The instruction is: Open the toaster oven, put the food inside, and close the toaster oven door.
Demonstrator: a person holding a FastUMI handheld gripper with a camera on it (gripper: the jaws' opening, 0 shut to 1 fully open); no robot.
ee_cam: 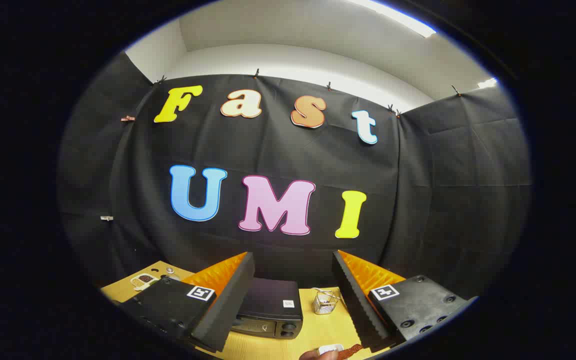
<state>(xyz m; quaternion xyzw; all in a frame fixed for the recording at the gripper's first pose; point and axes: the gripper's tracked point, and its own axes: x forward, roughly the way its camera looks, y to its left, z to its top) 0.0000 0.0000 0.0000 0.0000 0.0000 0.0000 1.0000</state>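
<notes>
Tool [290, 300]: two-finger unit, jaws set wide apart. Each finger is a long flat slab with a ribbed, sawtooth inner face, backed by an orange ridged wedge. Mounting blocks: two dark plates, one per finger, each carrying a square black-and-white fiducial marker on a white tag; the right-hand plate shows several round recessed screw holes

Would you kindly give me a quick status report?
Tool open, holding nothing. Black toaster oven between the fingers, ahead on the wooden table. Small wire basket beside it.
</notes>
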